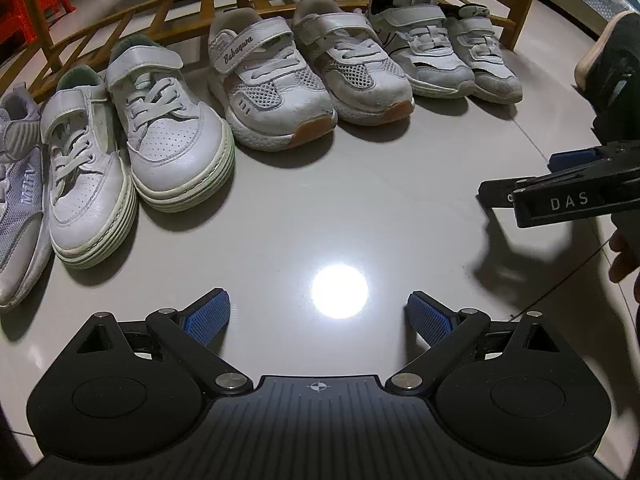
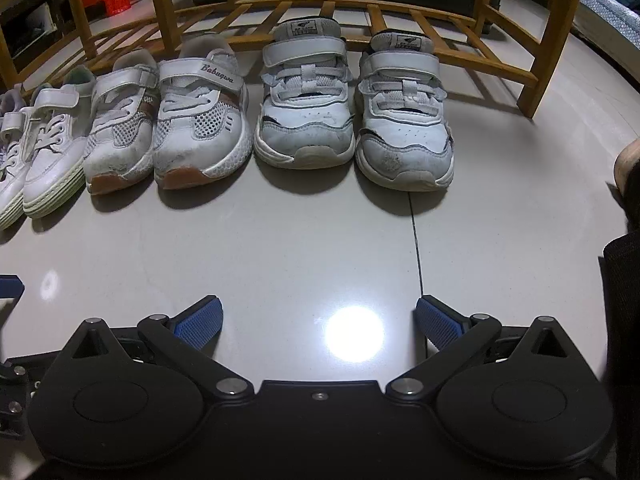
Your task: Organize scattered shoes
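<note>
I've got my left gripper [image 1: 319, 312] and right gripper [image 2: 319, 318] both spread wide and empty over the tiled floor [image 2: 280, 248], white shoes [image 2: 306, 100] lined up toes-out along the wooden rack [image 2: 304, 6] ahead.

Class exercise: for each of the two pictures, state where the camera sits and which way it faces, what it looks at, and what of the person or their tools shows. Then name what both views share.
Left wrist view: sits on the left tongs, low, facing the shoe row's left part; the open right tongs and some fingers enter at right.
Right wrist view: sits on the right tongs, facing the grey-toed pair; a dark sleeve shows at right.
Shared: the Babuqwa pair, wooden rack, glossy tiled floor.
</note>
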Motion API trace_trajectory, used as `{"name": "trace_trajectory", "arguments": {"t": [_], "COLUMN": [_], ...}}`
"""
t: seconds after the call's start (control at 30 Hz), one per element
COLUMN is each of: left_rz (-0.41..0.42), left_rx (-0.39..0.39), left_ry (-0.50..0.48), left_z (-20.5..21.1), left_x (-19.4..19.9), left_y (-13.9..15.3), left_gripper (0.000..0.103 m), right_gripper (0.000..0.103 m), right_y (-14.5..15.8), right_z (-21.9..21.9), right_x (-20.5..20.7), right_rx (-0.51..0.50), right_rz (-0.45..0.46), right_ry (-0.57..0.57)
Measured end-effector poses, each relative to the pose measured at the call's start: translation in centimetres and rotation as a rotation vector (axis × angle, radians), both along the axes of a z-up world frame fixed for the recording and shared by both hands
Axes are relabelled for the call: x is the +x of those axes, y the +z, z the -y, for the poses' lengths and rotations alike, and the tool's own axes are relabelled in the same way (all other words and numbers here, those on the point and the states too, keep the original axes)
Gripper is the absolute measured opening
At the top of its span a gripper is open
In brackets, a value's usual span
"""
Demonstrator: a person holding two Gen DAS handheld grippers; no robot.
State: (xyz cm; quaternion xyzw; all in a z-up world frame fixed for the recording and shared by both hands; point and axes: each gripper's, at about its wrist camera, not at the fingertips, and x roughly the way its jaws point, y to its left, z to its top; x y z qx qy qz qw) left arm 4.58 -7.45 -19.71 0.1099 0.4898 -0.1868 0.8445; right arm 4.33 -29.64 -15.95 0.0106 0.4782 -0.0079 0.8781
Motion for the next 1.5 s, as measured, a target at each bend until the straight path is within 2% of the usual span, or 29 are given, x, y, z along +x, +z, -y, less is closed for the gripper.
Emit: {"name": "trace_trajectory", "arguments": {"t": [0.43, 0.6, 0.83, 1.0, 1.27, 1.4, 1.5], "left_rz": [0.001, -0.005, -0.009, -0.011, -0.009, -0.009, -0.010], "left_rx": [0.005, 0.006, 0.008, 0.011, 0.011, 0.011, 0.011], "left_ry": [0.002, 0.014, 0.018, 0.018, 0.018, 0.028, 0.030], "left_z": [0.4, 0.4, 0.6, 0.8, 1.1, 2.3, 0.6], "left_x": [0.2, 0.5, 0.7, 0.8, 1.0, -0.7, 0.1], "left_y": [-0.3, -0.3, -0.4, -0.5, -0.7, -1.4, -0.6], "left_gripper": [0.096, 0.097, 0.097, 0.096, 0.097, 0.097, 0.096], "right_gripper": [0.103, 0.103, 0.103, 0.103, 0.103, 0.101, 0.098], "right_y": [0.1, 0.3, 1.9, 6.1, 9.2, 10.8, 10.9], "right_z": [-0.1, -0.1, 0.4, 1.2, 3.6, 4.8, 4.9], "right_x": [-0.2, 0.4, 1.1, 3.8, 11.4, 15.2, 17.4], "right_rx": [-0.002, 0.000, -0.002, -0.003, 0.046, 0.071, 0.084], "right_rz": [-0.011, -0.054, -0.046, 0.028, 0.023, 0.020, 0.000], "right_ry": [0.009, 0.026, 0.042, 0.068, 0.001, -0.033, -0.055]}}
